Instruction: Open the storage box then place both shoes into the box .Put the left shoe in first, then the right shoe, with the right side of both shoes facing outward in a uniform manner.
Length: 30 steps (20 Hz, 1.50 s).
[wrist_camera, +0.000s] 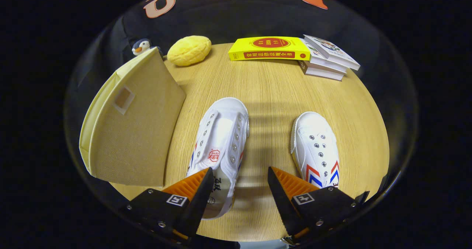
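Both shoes (221, 142) toes away (lengthwise), hand-held gripper (239, 182) open

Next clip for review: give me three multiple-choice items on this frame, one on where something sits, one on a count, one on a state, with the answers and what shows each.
1. Where is the beige fabric storage box?
A. Beside the left-hand white canvas shoe, on the side away from the other shoe
B. Between the two shoes
C. On top of the yellow book

2. How many white canvas shoes lie on the round wooden table?
A. One
B. Two
C. Three

3. What state is the hand-held gripper in?
A. Shut on a shoe
B. Shut on the box
C. Open, holding nothing

Answers: 1 A, the box stands at that shoe's outer side. 2 B, that shoe plus the right-hand white canvas shoe. 3 C, its fingers stand wide apart, with bare table between their tips.
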Tool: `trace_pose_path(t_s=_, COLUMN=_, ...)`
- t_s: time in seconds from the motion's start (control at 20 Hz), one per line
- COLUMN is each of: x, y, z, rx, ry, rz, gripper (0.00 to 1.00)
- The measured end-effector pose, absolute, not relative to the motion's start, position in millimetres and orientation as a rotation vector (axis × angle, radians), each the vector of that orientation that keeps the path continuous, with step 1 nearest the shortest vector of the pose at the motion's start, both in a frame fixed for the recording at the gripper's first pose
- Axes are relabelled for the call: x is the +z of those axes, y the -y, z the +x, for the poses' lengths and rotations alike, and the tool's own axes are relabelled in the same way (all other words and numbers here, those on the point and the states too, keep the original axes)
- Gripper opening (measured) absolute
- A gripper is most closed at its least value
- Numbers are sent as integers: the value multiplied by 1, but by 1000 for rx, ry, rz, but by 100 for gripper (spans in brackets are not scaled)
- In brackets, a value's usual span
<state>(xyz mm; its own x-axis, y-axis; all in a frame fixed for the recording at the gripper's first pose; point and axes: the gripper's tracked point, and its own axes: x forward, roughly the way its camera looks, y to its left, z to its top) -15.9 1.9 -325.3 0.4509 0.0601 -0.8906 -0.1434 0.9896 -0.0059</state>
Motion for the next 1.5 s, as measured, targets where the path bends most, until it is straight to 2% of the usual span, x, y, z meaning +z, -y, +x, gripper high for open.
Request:
trace_pose_path(t_s=0.2, x=-335, y=-10, z=-18, rx=150, ry=-1123, rz=-78, gripper=68)
trace_pose_path(t_s=0.4, x=-345, y=-20, z=-18, rx=171, ry=-1137, rz=-84, gripper=33)
trace_pose_path(t_s=0.55, x=-345, y=-16, z=-15, rx=138, ry=-1128, rz=-54, gripper=1)
trace_pose_path(t_s=1.15, x=-300, y=-47, z=12, rx=227, ry=-939, rz=387, gripper=0)
trace_pose_path(t_s=1.5, x=-330, y=-13, z=12, rx=138, ry=-921, rz=-125, gripper=0)
